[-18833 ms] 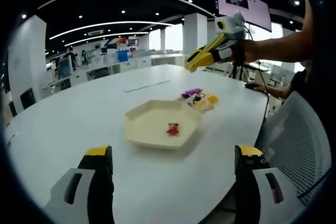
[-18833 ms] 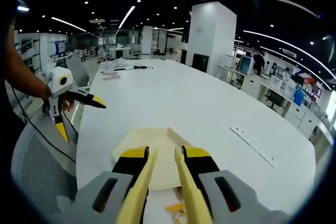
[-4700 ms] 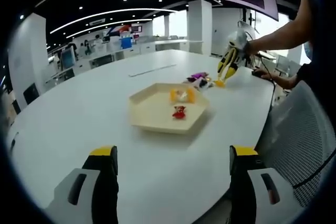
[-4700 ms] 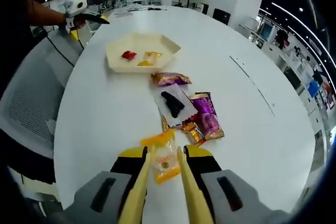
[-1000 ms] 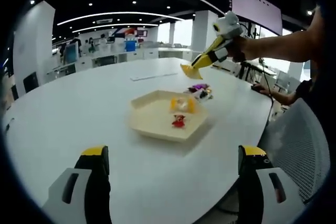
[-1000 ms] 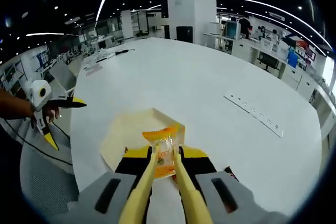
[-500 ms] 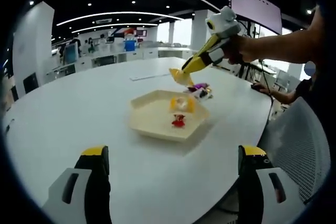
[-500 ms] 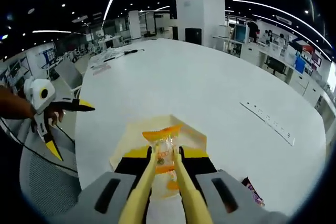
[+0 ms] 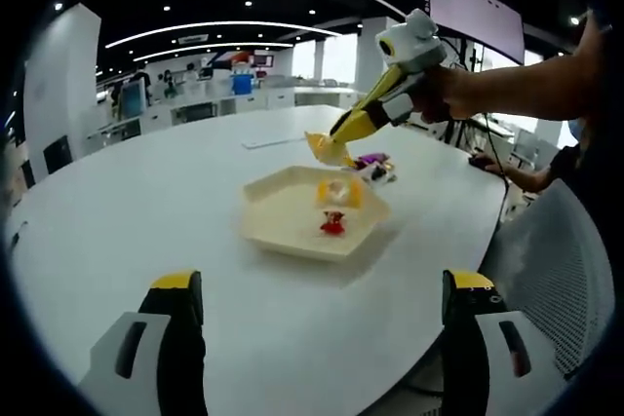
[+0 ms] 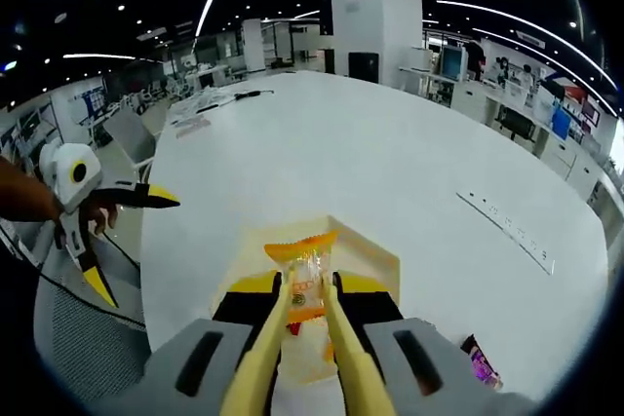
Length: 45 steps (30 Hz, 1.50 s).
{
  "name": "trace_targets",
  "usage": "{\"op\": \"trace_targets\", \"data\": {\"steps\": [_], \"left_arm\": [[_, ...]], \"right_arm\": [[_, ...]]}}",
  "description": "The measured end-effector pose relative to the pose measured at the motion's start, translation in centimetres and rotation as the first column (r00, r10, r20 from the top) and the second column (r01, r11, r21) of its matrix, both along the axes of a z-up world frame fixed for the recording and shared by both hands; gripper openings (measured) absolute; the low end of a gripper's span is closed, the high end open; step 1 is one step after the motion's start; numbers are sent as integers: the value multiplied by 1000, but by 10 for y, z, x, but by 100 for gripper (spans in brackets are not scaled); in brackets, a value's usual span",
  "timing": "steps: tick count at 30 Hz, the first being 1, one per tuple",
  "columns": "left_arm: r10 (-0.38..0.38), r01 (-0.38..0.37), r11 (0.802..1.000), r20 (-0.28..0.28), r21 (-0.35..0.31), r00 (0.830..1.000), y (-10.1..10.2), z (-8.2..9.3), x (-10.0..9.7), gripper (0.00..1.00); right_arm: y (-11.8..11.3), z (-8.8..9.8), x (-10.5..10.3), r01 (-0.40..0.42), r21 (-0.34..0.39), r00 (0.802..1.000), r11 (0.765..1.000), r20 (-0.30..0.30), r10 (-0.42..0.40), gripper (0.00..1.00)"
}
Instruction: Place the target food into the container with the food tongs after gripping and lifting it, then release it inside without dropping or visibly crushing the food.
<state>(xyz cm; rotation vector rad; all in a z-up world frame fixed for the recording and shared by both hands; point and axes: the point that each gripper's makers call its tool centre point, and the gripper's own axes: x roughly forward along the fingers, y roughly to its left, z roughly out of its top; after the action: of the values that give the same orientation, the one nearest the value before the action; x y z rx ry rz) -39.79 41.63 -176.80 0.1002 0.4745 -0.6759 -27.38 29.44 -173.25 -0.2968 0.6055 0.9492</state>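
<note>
Bright ceiling strip lights (image 10: 207,9); sharp centre, fisheye-warped edges.

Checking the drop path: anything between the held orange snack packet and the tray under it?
Left gripper view: only air between the orange snack packet, held in the right gripper, and the tray; two snacks already lie in it.

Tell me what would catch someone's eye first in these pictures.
First, the orange snack packet pinched in the right tongs, held in the air above the cream tray on the white table. In the tray lie a small red candy and an orange sweet, and the left tongs wait open near the table's edge.
</note>
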Motion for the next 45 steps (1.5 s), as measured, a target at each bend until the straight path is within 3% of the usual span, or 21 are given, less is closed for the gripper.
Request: {"op": "trace_targets", "data": {"steps": [33,45], "left_arm": [[0,0,1000,-9,-3,1000,1,-1,0,98],[-9,10,1000,-18,6,1000,0,-4,-1,98]], "right_arm": [[9,-21,-3,-10,-6,1000,1000,-10,10,23],[7,-12,-1,-20,34,1000,999,19,20,25]]}}
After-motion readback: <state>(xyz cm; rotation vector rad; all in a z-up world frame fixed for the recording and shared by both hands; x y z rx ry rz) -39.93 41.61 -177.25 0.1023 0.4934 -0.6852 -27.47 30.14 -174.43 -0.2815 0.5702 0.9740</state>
